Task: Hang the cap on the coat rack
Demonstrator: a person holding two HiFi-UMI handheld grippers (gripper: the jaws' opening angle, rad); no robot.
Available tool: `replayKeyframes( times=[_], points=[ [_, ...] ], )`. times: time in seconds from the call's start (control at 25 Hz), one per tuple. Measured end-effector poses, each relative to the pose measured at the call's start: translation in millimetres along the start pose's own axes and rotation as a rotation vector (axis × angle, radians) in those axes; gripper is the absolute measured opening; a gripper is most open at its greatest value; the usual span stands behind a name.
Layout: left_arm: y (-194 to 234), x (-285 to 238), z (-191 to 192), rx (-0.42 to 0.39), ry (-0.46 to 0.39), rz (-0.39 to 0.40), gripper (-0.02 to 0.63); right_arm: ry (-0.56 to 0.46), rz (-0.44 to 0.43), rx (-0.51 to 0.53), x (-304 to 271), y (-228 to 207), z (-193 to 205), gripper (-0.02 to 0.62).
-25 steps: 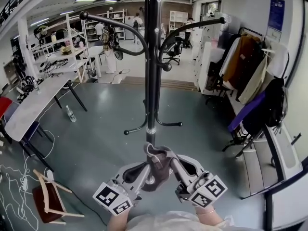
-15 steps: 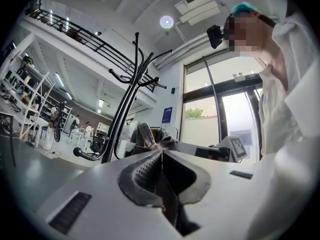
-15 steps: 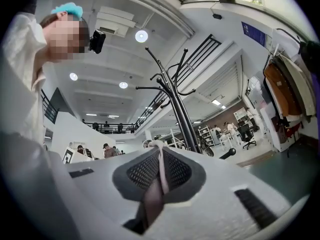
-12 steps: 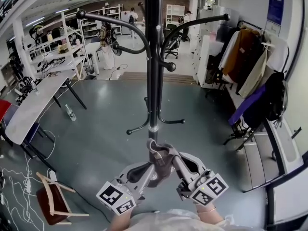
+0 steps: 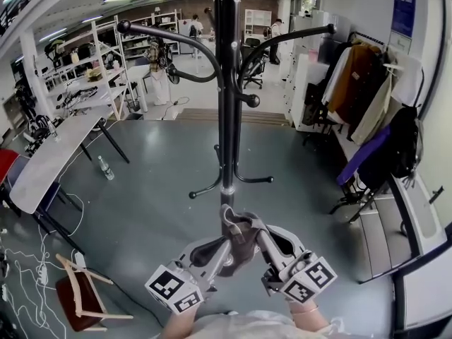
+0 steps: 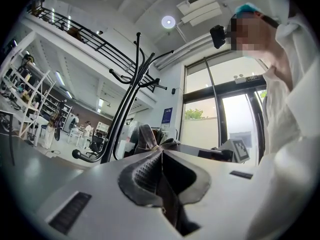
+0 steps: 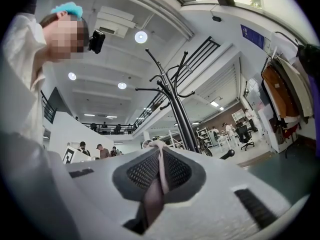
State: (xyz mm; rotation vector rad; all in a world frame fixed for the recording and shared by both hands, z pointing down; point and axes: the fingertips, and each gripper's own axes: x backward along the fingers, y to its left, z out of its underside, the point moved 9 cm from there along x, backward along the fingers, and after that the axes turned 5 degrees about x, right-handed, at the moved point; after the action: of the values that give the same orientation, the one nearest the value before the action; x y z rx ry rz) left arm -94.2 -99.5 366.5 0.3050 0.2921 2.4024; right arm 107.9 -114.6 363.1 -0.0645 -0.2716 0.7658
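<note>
Low in the head view, the left tool [image 5: 220, 250] and the right tool [image 5: 260, 241] angle in toward each other, their tips meeting on the cap [image 5: 237, 233], a bunched grey-brown piece of fabric held up between them. It hangs in front of the lower part of the coat rack [image 5: 227, 119], whose black pole rises straight up the middle of the frame; the cap lies below the lowest pair of curled hooks and sits on none of them. A long white counter [image 5: 49, 154] stands off to the left, a bottle [image 5: 104, 168] stands on the grey floor near it, and coats [image 5: 360, 97] hang along the right wall.

Along the left gripper view, the left tool [image 6: 161, 181] has its jaws narrow, pressed together on a dark strip of the cap [image 6: 148, 140], which bunches up just past the tips. Beyond it the coat rack [image 6: 122, 119] leans up toward the ceiling.

Along the right gripper view, the right tool [image 7: 160, 176] is likewise nearly closed, its ribbed pads pinching a fold of the cap [image 7: 154, 196] that runs up between them and pokes out at the top. Behind it the coat rack [image 7: 180, 114] spreads its hooks well above the cap
</note>
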Motion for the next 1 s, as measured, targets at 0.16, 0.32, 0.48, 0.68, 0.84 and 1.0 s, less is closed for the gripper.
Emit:
replayKeyframes(
  times=[0.16,0.32,0.48,0.68,0.84,1.0],
  points=[
    [-3,0,-5,-0.027,-0.005,0.019,0.017,-0.021,0.002,0.018,0,2,-4,0.015],
    [-1,-4,-13,-0.065,-0.009,0.037,0.017,-0.039,0.009,0.044,0,1,-10,0.015],
    [-1,-10,-23,-0.117,-0.017,0.06,0.017,-0.053,0.013,0.075,-1,-4,-20,0.015],
    [-3,-18,-43,-0.178,-0.05,0.099,0.017,-0.1,0.001,0.136,-12,-5,-44,0.015],
    [-6,-26,-57,-0.2,-0.088,0.128,0.017,-0.162,0.006,0.173,-19,-4,-66,0.015],
    [-12,-34,-72,-0.231,-0.135,0.148,0.017,-0.211,0.005,0.184,-24,-6,-82,0.015]
  ],
)
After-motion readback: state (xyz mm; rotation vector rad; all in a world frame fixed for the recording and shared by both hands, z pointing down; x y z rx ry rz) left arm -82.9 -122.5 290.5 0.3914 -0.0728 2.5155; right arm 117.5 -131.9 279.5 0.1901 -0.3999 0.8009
